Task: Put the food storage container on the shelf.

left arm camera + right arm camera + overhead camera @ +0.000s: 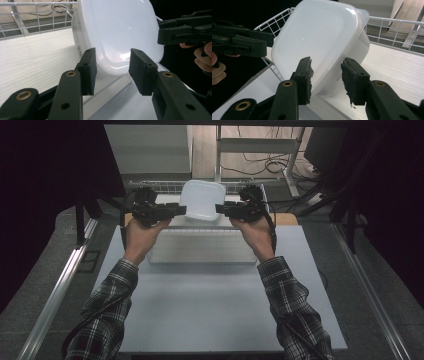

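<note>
A white plastic container [201,200] stands tilted on its edge at the back of a white wire rack [165,184], its base turned toward me. My left gripper [181,210] is at its left side and my right gripper [220,209] at its right side, both level and pointing inward. In the left gripper view the container [117,32] has its lower corner between the spread jaws of the left gripper [112,70]. In the right gripper view the container [317,40] sits just past the open right gripper [325,77]. Neither pair of jaws is closed on it.
The rack rests on a white ribbed tray [200,247] on the grey table [220,305]. Wire mesh walls [37,15] rise behind the container. Beyond the table are a metal frame [260,145] and floor cables [265,165]. Dark curtains hang on both sides.
</note>
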### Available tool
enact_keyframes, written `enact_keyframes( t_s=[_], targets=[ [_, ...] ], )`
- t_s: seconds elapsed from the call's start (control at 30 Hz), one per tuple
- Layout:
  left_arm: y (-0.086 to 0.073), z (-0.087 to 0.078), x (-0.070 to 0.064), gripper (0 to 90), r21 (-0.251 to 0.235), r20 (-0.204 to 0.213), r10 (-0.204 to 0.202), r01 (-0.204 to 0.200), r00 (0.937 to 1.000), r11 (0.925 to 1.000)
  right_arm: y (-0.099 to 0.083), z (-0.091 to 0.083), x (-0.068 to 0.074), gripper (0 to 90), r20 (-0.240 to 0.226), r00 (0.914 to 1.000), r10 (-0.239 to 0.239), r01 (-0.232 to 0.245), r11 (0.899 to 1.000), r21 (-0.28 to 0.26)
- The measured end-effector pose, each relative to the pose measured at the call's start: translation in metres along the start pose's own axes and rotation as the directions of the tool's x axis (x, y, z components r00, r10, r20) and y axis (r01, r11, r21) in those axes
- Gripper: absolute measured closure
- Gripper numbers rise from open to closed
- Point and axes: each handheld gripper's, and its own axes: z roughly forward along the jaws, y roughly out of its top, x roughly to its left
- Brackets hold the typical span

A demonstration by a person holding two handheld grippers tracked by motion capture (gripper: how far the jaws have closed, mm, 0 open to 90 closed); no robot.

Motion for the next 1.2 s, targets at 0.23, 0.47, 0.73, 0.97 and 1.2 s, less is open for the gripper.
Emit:
enact_keyframes(
  t_s=[0.23,0.47,0.73,0.97,1.2],
  targets=[
    [0.005,0.004,0.005,50.7,-0.018,-0.082,-0.003,0.001,0.9967,0.9998,0.004,0.004,-0.003,59.4,0.003,0.9998,-0.019,0.019,1.000,0.012],
    [0.005,0.012,0.008,52.2,-0.015,-0.062,-0.024,0.023,0.9978,0.9996,0.008,0.009,-0.002,54.8,0.055,0.9969,-0.056,0.056,0.998,0.011],
    [0.013,0.017,0.009,47.8,-0.020,-0.113,-0.016,0.014,0.9935,0.9997,0.012,0.017,0.000,54.4,0.112,0.9901,-0.084,0.084,0.996,0.005],
    [0.019,0.021,0.014,48.5,-0.023,-0.124,-0.029,0.026,0.9919,0.9994,0.015,0.019,0.003,54.9,0.120,0.9900,-0.074,0.074,0.997,-0.002],
    [0.023,0.024,0.009,46.9,-0.004,-0.173,0.032,-0.033,0.9844,0.9994,0.015,0.020,0.002,53.8,0.133,0.9896,-0.054,0.056,0.998,-0.013]
  ],
)
